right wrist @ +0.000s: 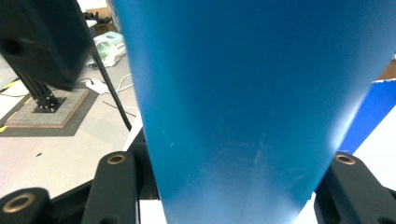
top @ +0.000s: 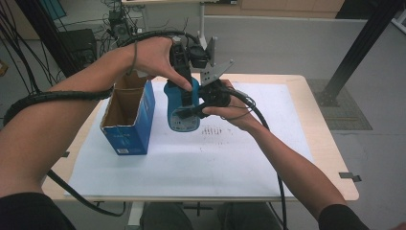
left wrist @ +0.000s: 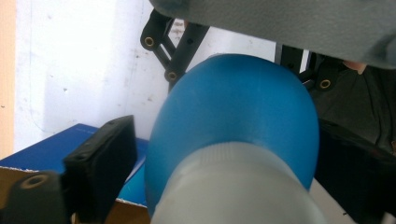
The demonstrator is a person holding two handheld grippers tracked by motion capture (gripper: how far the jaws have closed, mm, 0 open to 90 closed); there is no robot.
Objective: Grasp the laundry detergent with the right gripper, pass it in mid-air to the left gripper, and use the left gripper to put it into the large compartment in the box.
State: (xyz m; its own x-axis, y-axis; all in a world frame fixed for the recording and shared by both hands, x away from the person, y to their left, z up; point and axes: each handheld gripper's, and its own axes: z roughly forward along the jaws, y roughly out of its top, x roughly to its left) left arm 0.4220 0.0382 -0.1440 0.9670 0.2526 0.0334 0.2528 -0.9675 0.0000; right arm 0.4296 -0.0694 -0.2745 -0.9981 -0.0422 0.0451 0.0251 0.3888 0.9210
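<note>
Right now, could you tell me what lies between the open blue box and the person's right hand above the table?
The blue hair dryer hangs there, held above the white sheet, with the blue box at its left and the right hand at its right. The high view shows this.

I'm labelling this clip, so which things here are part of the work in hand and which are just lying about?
In the job:
- blue hair dryer
- open blue cardboard box
- left claw
- right claw, shut on the hair dryer

Lying about:
- white sheet on the table
- cables on the floor behind
</note>
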